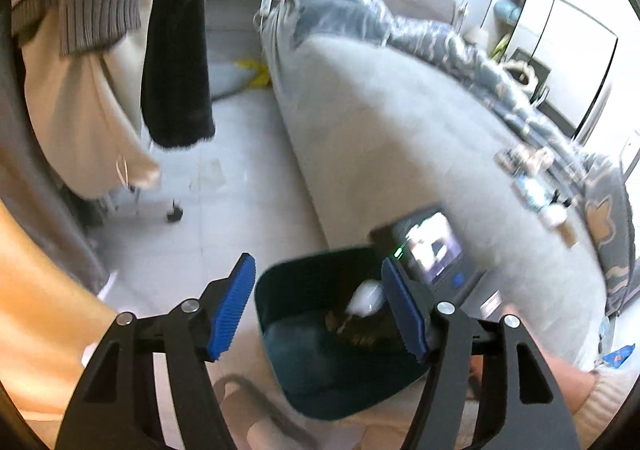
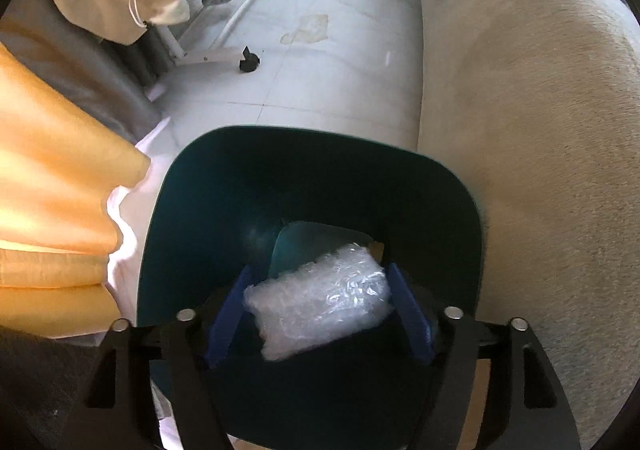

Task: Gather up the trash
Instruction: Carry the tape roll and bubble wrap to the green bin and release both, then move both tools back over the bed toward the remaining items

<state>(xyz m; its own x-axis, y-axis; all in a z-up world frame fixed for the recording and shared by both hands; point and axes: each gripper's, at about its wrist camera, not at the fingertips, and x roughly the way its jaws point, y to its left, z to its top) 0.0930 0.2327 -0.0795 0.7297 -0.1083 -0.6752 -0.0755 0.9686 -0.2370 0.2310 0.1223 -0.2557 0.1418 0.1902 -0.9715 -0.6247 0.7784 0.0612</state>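
Pointing down into the dark green bin (image 2: pixel 312 178) beside the bed (image 2: pixel 540 110), the right gripper (image 2: pixel 320 310) has a bubble-wrap wad (image 2: pixel 320 302) between its spread fingers, grip uncertain. The left gripper (image 1: pixel 320 310) gapes empty above the bin.

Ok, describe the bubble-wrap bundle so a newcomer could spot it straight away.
Start at the big pale grey bed; against its side on the tiled floor stands a dark teal bin. Over its opening, between the blue fingers of the right gripper, is the bubble-wrap bundle. It is the only clear, crinkly, whitish thing against the dark bin.
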